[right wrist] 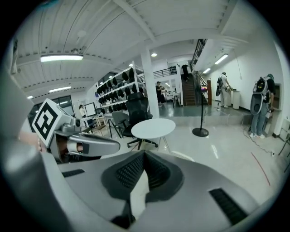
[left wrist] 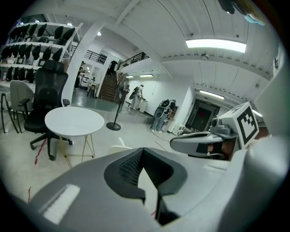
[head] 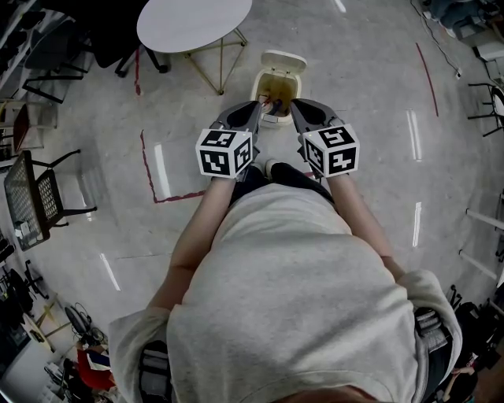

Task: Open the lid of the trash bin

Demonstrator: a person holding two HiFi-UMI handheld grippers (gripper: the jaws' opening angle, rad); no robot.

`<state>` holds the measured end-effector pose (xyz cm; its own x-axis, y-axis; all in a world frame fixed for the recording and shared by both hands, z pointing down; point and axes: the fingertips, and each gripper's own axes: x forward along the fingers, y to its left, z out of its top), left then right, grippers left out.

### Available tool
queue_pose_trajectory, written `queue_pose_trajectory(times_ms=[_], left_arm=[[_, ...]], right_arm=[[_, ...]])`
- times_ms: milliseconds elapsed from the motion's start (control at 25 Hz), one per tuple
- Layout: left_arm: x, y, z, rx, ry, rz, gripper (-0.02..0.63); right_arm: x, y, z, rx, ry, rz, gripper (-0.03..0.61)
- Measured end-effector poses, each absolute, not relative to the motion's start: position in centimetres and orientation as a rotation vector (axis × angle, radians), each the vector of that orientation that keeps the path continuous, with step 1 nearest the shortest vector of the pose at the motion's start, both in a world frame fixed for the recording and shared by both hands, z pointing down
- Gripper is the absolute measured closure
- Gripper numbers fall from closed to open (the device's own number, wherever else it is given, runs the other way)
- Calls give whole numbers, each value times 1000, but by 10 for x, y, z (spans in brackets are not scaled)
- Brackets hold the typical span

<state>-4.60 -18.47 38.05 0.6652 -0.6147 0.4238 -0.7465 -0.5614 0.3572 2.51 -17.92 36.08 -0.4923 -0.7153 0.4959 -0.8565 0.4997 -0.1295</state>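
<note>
A round white table (head: 193, 22) on thin yellow legs stands at the upper centre of the head view, on a grey floor (head: 378, 118). Red tape lines (head: 149, 169) mark the floor left of centre. A black mesh chair (head: 35, 197) sits at the left edge. In the left gripper view, a black office chair (left wrist: 47, 95) stands beside the table at left. Wall shelves (left wrist: 31, 38) fill the upper left. A stanchion post (left wrist: 113, 126) stands near centre. A ceiling light strip (left wrist: 215, 44) glows at upper right.
</note>
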Motion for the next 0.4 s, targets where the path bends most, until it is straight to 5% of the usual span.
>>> queue_pose_trajectory(times_ms=[400], left_arm=[[-53, -180, 389, 2370, -1044, 376, 605]], right_arm=[[11, -171, 371, 1261, -2366, 562, 571]])
